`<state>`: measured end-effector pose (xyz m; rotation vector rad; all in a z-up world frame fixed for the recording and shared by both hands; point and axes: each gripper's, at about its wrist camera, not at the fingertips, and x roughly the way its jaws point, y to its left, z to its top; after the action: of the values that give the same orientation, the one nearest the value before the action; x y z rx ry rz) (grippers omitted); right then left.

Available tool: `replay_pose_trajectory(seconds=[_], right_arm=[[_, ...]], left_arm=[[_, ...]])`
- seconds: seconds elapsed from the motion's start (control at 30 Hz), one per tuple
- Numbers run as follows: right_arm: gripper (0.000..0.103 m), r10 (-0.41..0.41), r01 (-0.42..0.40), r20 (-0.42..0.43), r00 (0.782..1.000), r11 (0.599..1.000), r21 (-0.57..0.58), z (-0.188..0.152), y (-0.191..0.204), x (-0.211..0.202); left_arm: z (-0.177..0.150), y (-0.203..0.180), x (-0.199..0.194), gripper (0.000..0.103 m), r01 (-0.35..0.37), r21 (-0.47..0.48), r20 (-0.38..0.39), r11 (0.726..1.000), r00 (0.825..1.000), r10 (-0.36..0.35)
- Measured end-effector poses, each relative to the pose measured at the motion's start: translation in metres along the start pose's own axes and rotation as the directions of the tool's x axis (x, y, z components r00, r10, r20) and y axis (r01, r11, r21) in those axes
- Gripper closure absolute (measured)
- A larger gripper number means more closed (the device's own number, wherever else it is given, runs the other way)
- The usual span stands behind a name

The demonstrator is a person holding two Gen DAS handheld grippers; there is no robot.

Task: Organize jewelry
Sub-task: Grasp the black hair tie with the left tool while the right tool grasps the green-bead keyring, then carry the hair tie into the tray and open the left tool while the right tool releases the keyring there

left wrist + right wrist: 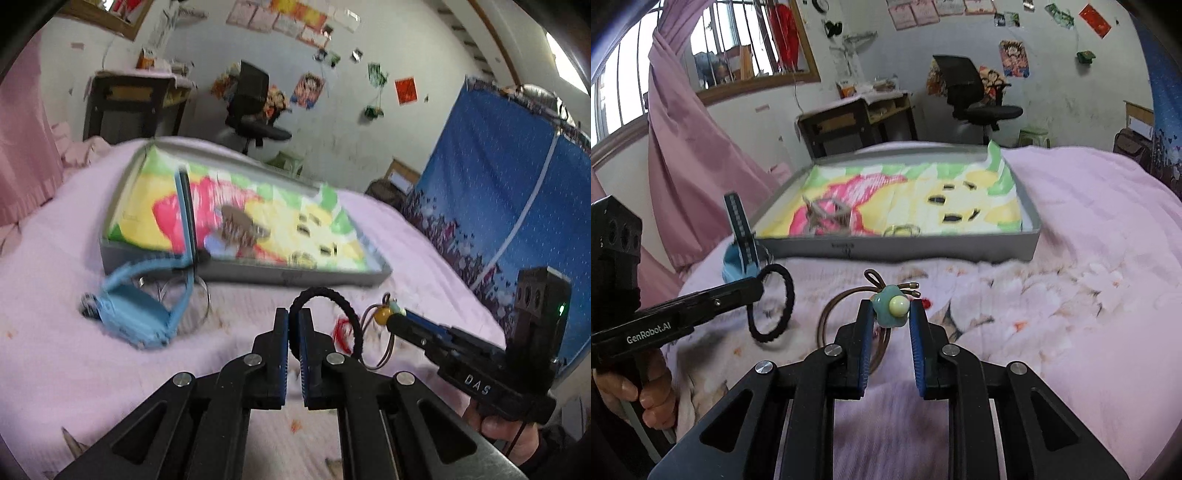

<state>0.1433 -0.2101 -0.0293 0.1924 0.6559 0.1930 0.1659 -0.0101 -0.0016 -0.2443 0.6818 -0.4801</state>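
Left wrist view: the left tongs (pixel 293 323) are clenched on a black braided hair tie (pixel 325 314), its loop arching up and to their right. Ahead sits a shallow grey tray (pixel 258 275) lined with a bright cartoon cloth, on the pink bed (pixel 55 362). A blue kids' watch (pixel 136 314) lies ahead-left of the tongs.

Right wrist view: the right tongs (pixel 889 317) grasp a teal flower charm (pixel 892 310) on a brown hair loop (pixel 842 306) that dangles beneath. The tray (pixel 923 251) lies straight ahead; the left tongs (pixel 759 284) are off to the left.
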Motion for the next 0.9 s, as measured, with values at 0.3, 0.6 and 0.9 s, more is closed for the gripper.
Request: replay_pose_trajectory(seconds=[0.3,0.6,0.9], right_arm=[[0.086,0.04,-0.041,0.059,0.997,0.999,0.025,0.031,-0.006,-0.003],[0.086,0.004,-0.002,0.072,0.997,1.0,-0.018,0.065,-0.011,0.031],[0.086,-0.069,0.065,0.035,0.997,0.993,0.101,0.073,-0.052,0.08]], left_arm=[[0.022,-0.004,0.008,0.097,-0.067,0.01,0.043,0.998,0.997,0.067],[0.045,-0.005,0.037,0.097,-0.164,-0.015,0.04,0.986,0.986,0.164],[0.056,-0.01,0.089,0.097,-0.285,0.005,-0.037,0.959,0.958,0.285]])
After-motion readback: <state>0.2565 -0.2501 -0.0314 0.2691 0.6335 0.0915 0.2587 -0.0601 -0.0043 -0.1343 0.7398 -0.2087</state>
